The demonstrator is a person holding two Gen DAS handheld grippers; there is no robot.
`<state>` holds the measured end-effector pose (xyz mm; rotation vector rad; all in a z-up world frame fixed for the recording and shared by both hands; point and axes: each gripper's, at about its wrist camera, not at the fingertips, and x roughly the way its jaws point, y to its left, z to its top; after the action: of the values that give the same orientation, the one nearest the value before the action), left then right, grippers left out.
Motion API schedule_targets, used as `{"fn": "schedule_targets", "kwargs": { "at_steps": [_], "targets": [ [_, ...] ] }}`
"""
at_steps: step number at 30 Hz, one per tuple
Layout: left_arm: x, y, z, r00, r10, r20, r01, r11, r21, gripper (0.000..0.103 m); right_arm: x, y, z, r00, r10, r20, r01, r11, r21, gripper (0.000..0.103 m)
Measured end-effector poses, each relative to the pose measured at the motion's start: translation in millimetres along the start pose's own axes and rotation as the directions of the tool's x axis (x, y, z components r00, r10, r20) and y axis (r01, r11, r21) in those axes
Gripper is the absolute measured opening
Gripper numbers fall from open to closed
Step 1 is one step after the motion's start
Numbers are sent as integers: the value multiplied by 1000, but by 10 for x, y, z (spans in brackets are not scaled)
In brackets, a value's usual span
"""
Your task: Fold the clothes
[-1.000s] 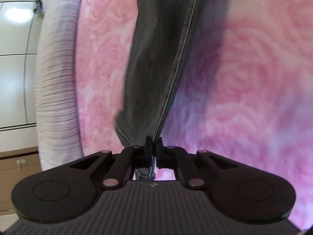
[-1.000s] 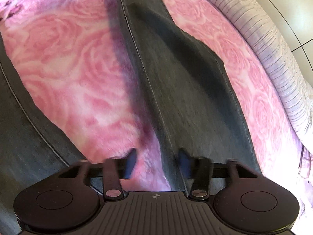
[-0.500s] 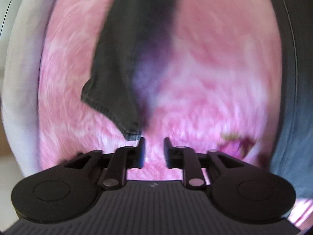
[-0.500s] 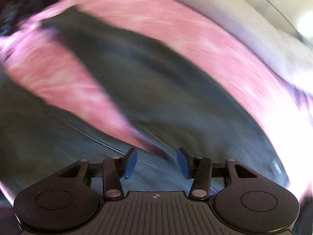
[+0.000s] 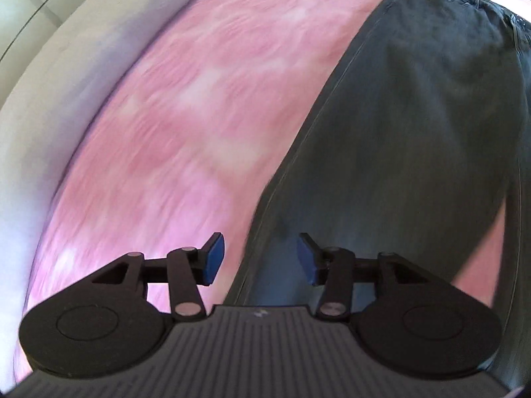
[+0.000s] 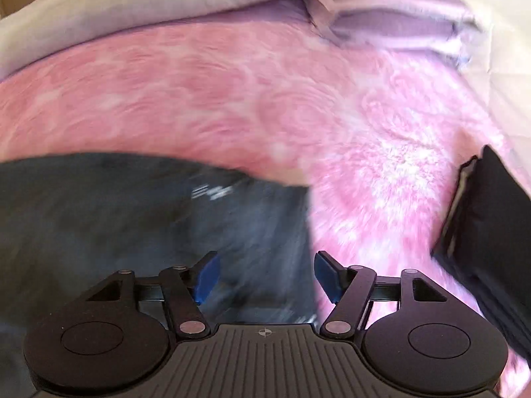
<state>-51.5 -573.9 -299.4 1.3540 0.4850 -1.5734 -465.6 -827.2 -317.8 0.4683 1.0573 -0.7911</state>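
Note:
Dark grey jeans (image 5: 408, 139) lie flat on a pink rose-patterned blanket (image 5: 205, 116). In the left wrist view my left gripper (image 5: 257, 258) is open and empty, hovering over the left edge seam of the jeans. In the right wrist view the jeans (image 6: 132, 219) fill the lower left, blurred by motion. My right gripper (image 6: 265, 277) is open and empty above the jeans' end near their right edge.
A pale grey striped bedcover (image 5: 56, 76) borders the blanket on the left; it also shows in the right wrist view (image 6: 149, 3). A folded dark garment (image 6: 488, 232) lies on the blanket at the right. A mauve folded blanket (image 6: 391, 23) lies at the back.
My left gripper let go of the trouser leg hem and opened wide. Both grippers swung to new spots over the jeans. The right gripper stayed open.

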Motion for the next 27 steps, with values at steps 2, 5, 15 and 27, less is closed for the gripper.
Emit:
{"fn": "schedule_targets", "kwargs": {
  "at_steps": [2, 5, 15, 27],
  "targets": [
    [199, -158, 236, 1000, 1, -28, 0, 999, 53, 46, 252, -199, 102, 998, 60, -8, -60, 998, 29, 67],
    [521, -324, 438, 994, 2, -107, 15, 987, 162, 39, 551, -507, 160, 976, 215, -25, -212, 973, 94, 64],
    [459, -47, 561, 995, -12, -102, 12, 1000, 1, 4, 424, -617, 647, 949, 313, 44, -314, 949, 22, 21],
    [-38, -249, 762, 999, 31, -40, -36, 993, -117, 26, -315, -626, -174, 957, 279, 84, -288, 950, 122, 47]
  ]
}}
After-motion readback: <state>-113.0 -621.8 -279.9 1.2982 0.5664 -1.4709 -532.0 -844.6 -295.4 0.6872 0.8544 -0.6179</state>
